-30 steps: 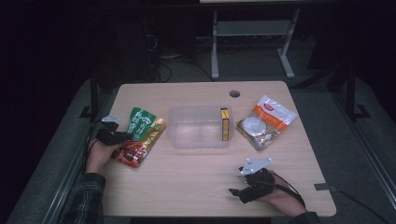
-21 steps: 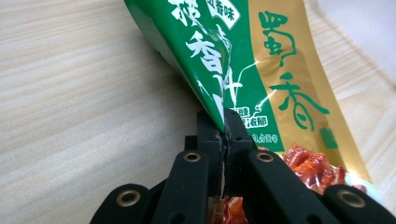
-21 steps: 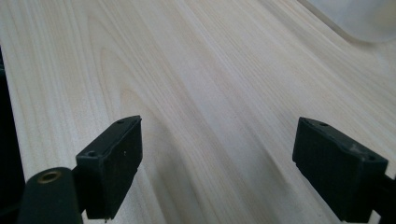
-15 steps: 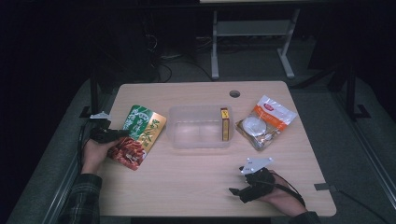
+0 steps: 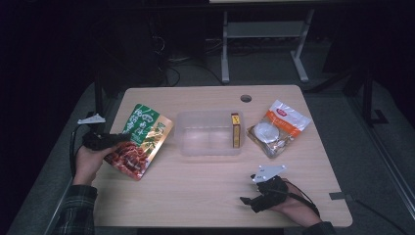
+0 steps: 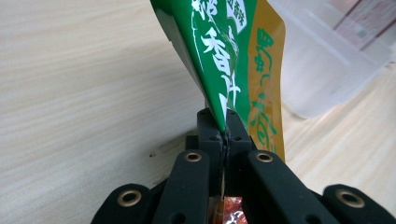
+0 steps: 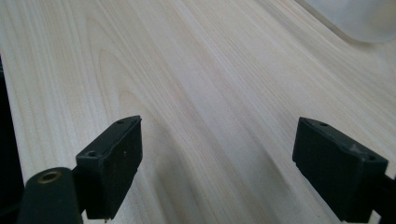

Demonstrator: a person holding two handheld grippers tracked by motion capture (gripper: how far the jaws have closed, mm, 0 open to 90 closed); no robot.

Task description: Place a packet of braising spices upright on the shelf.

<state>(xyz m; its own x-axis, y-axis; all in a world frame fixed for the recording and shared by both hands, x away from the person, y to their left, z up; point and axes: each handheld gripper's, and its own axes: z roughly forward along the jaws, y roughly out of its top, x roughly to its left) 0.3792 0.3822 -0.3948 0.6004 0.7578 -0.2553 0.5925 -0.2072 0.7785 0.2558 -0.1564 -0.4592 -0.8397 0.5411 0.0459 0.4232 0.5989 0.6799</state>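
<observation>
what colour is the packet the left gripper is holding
Green at the top with white lettering and an orange-gold band, red at the bottom; the packet shows best in the high view.

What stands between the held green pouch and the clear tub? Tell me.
Nothing visible. The left gripper holds the green pouch just left of the clear tub, with bare table between. The yellow box sits at the tub's far right side.

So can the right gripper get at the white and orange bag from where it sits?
Probably yes: the right gripper is open and empty, and bare table lies between it and the white and orange bag.
</observation>
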